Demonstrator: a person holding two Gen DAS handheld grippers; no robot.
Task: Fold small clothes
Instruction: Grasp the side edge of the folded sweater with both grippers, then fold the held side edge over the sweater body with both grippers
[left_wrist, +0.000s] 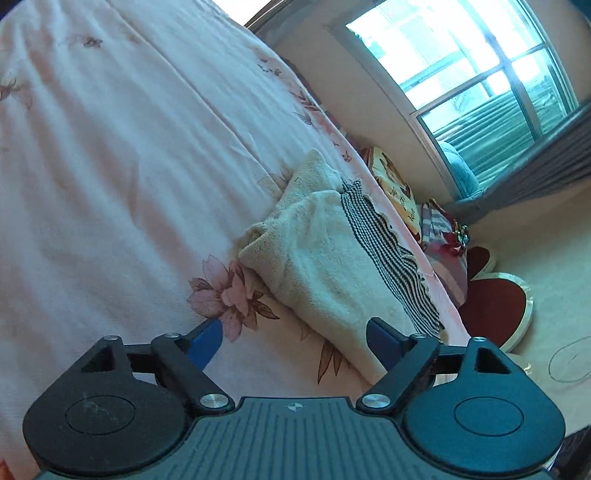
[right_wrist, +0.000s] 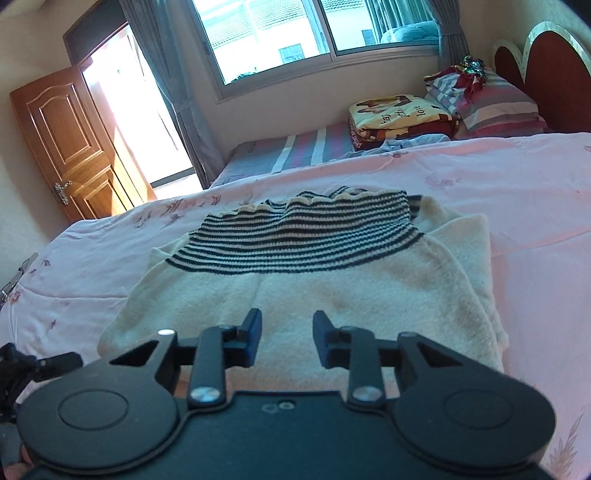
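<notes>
A small cream knit sweater (right_wrist: 332, 295) with a black-and-white striped band (right_wrist: 295, 236) lies partly folded on the pink flowered bedsheet (right_wrist: 517, 192). In the left wrist view the same sweater (left_wrist: 325, 258) lies near the bed's edge. My left gripper (left_wrist: 295, 343) is open wide at the sweater's near end, with one blue pad (left_wrist: 384, 343) over the cream cloth and the other (left_wrist: 207, 343) over bare sheet. My right gripper (right_wrist: 288, 338) hovers low over the cream part, its pads a narrow gap apart, and nothing is pinched between them.
At the head of the bed are a folded patterned blanket (right_wrist: 399, 114), striped pillows (right_wrist: 495, 107) and a red headboard (right_wrist: 546, 70). A window (right_wrist: 295, 37) is behind, with a wooden door (right_wrist: 70, 147) at left. Spectacles (right_wrist: 14, 277) lie on the sheet's left edge.
</notes>
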